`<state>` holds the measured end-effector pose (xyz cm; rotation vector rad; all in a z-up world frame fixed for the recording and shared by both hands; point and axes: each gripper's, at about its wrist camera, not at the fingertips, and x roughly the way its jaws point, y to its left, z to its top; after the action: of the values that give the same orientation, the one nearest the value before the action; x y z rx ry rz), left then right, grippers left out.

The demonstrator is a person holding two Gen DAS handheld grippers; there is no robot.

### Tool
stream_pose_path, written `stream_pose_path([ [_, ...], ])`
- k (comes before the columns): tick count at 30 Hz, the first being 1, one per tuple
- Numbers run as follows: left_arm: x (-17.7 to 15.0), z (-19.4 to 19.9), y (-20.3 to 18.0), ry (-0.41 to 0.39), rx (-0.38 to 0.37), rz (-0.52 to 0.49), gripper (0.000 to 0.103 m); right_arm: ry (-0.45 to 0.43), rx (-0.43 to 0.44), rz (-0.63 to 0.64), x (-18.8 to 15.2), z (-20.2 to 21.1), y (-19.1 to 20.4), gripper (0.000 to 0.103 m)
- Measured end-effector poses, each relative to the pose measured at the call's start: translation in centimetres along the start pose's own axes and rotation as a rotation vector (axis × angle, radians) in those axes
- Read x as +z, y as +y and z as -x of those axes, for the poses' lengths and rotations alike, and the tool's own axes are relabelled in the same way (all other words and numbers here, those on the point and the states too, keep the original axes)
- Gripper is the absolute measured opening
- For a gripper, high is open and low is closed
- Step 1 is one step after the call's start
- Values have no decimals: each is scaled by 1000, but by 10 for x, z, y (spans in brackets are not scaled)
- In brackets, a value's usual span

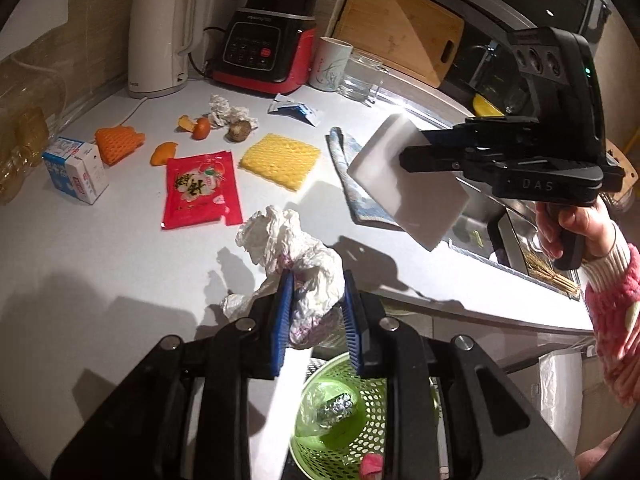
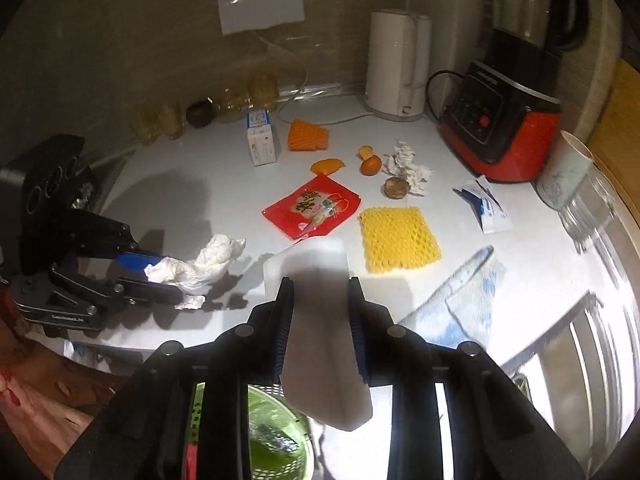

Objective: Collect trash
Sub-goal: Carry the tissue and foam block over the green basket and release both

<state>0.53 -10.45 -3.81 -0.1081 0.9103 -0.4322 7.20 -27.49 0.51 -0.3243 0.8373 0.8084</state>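
I am holding a crumpled tissue wad (image 1: pixel 298 264) pinched in my left gripper (image 1: pixel 316 320) and a white foam tray (image 2: pixel 320 312) clamped in my right gripper (image 2: pixel 320 332), both hanging just above the green mesh trash basket (image 1: pixel 340 432) directly below the counter edge (image 1: pixel 460 304).

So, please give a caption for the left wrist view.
Left tool grips crumpled tissue above green bin; right tool holds white foam tray.

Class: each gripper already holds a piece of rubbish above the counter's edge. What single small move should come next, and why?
Probably carry the left gripper, shut on the crumpled tissue, out over the green bin below the counter edge, then release. The right gripper grips the white foam sheet and could follow.
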Motion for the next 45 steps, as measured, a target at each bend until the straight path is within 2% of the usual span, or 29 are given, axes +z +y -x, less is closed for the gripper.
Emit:
stream_pose_path([
  [3, -21, 8, -32, 11, -19, -18, 24, -43, -4, -85, -45, 38, 10, 28],
  [7, -55, 9, -80, 54, 9, -56, 24, -64, 20, -182, -105, 68, 30, 28],
  [12, -100, 0, -120, 113, 56, -72, 24, -39, 7, -252, -163, 82, 55, 28],
  [18, -142, -22, -138, 188, 113, -57, 24, 21, -55, -282, -208, 78, 79, 29],
  [23, -159, -31, -145, 224, 147, -56, 33, 53, -73, -300, -228, 66, 87, 29],
  [27, -161, -27, -150, 211, 162, -48, 52, 64, -68, -304, -232, 64, 88, 29],
  [29, -160, -23, -152, 198, 170, -54, 55, 64, -69, -300, -232, 66, 89, 29],
  [36, -154, -13, -157, 174, 184, -58, 62, 71, -73, -293, -229, 66, 87, 29],
  [43, -145, 2, -160, 150, 203, -62, 63, 68, -78, -292, -226, 66, 83, 29],
  [45, -140, 15, -159, 125, 210, -53, 68, 69, -78, -295, -224, 64, 81, 29],
])
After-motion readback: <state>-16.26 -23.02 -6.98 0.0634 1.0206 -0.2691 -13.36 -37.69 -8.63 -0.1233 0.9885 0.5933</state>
